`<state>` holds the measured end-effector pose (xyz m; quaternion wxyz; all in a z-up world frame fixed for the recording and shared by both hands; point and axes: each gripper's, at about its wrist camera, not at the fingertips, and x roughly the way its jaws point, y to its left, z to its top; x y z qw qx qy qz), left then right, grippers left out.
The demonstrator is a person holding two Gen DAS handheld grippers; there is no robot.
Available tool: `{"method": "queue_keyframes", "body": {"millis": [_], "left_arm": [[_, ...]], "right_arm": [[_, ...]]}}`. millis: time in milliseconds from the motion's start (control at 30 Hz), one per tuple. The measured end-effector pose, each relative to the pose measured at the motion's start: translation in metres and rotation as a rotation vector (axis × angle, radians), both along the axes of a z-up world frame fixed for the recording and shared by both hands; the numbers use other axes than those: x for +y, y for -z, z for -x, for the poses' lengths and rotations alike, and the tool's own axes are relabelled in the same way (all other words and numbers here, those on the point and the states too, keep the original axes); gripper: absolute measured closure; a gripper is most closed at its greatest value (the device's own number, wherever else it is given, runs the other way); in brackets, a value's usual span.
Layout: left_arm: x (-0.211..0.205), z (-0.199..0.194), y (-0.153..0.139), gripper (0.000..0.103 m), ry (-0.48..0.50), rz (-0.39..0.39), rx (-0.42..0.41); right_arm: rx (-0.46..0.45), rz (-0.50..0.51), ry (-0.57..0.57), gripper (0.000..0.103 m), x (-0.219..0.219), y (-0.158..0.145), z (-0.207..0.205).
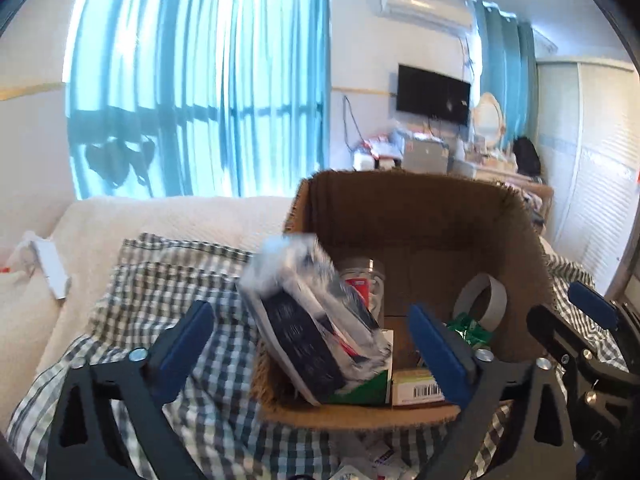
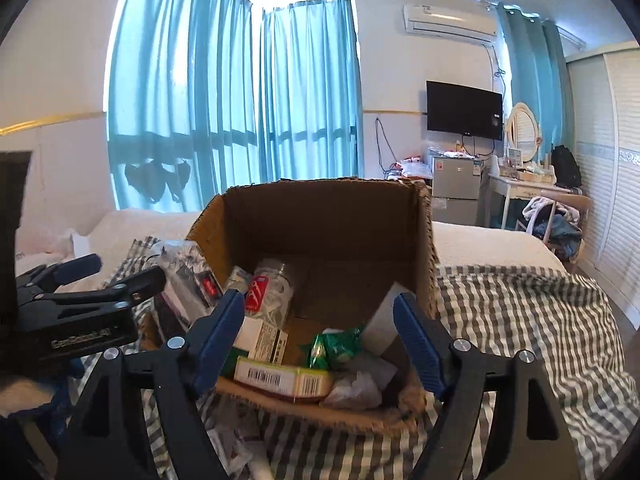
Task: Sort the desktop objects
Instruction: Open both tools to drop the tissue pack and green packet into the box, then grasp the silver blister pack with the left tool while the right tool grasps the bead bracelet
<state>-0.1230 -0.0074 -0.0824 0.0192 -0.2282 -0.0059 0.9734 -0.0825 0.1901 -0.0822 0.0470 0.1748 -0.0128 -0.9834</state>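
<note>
Over the near rim of the cardboard box [image 1: 416, 216], a plastic-wrapped packet [image 1: 316, 320] tilts, blurred, touching neither pad. Left gripper [image 1: 310, 332] and right gripper [image 2: 320, 336] both gape wide, holding nothing.

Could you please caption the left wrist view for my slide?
Open left gripper before a brown cardboard box, a blurred plastic-wrapped packet tilted inside.

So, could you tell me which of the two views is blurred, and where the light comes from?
Left wrist view: the plastic-wrapped pack over the cardboard box is motion-smeared, and the background is soft. Right wrist view: sharp throughout. Both: backlit by daylight through the blue curtains, with fisheye bending at the edges.
</note>
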Motion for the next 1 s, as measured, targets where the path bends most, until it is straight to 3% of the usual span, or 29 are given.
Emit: {"method": "queue_keyframes", "body": {"millis": [167,300,533,800,1000], "left_arm": [[-0.006,-0.036,0.005,0.0,-0.023,0.027,0.025],[-0.014,-0.055,0.022,0.0,-0.042,0.054,-0.008],[-0.021,-0.064,0.047,0.0,-0.048,0.047,-0.031],[0.006,-0.048,0.108,0.0,0.054,0.133,-0.214],[0.019,-0.039,0.131,0.0,0.086,0.191,-0.302]], "right_arm": [[0.0,-0.008,-0.01,0.026,-0.002,0.011,-0.028],[-0.027,-0.021,-0.024,0.026,-0.006,0.029,-0.049],[-0.101,-0.03,-0.051,0.026,-0.015,0.07,-0.068],[-0.239,-0.039,-0.093,0.026,-0.029,0.12,-0.067],[-0.322,-0.043,-0.078,0.026,-0.026,0.146,-0.059]]}}
